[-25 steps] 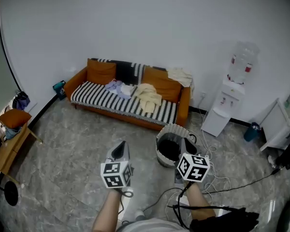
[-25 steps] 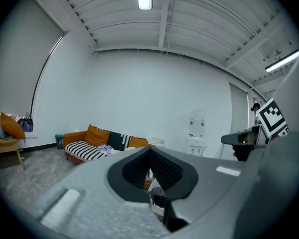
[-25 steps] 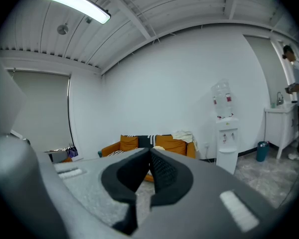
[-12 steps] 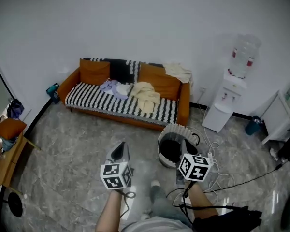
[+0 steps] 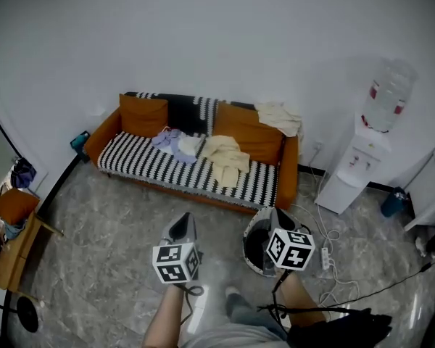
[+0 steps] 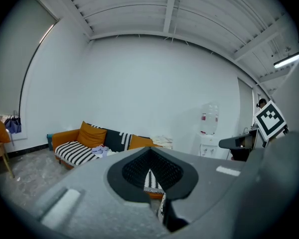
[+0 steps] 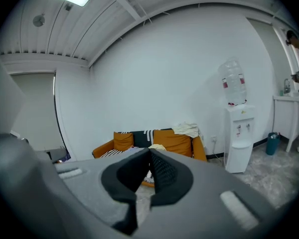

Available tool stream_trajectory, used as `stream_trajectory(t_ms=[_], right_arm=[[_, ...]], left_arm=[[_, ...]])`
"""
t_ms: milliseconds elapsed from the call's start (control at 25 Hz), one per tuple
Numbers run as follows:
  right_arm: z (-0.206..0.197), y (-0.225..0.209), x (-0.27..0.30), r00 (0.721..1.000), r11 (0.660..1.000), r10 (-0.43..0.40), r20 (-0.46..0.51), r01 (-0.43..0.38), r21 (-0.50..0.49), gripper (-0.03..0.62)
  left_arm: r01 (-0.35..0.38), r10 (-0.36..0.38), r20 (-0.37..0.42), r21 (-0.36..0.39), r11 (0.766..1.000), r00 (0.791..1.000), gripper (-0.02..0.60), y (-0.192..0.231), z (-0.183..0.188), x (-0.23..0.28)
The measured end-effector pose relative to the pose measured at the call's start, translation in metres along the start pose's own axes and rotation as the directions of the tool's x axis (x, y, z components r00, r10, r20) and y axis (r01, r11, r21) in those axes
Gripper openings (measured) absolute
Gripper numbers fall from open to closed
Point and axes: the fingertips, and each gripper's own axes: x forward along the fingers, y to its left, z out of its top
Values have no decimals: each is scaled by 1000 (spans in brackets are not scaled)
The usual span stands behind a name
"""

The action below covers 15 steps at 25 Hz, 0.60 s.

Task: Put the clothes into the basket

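Only the head view shows me the basket (image 5: 248,249): it sits on the floor right under the right gripper (image 5: 276,213), which covers part of it, and beside the left gripper (image 5: 181,222). Each gripper's own view shows its jaws pressed together with nothing between them. The left gripper view alone catches the right gripper's marker cube (image 6: 269,121) off to its right. The gripper views add the ceiling lights, and the head view adds the power strip (image 5: 325,258) to the right of the right gripper. Well ahead of both grippers stands one orange sofa (image 5: 192,164) with two orange cushions. I count four clothes on it: a lavender piece (image 5: 166,138), a white piece (image 5: 191,145), a cream garment (image 5: 225,155) on the seat and another cream garment (image 5: 279,114) draped over the backrest. One water dispenser (image 5: 361,164) stands ahead and right of the right gripper.
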Motion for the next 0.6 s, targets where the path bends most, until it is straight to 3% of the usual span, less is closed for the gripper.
stream_trajectory(t_ms=[280,600], right_arm=[[39,-14,93,1000,1000,15,-17,-16,-8,3],[60,-33,163,999,1000,25,-38,-26,-9,3]], left_arm=[[-16,16,-17,-13,1000,1000,5,20,16,89],[-23,22,-14,-30,999,1000,5,31,36,163]])
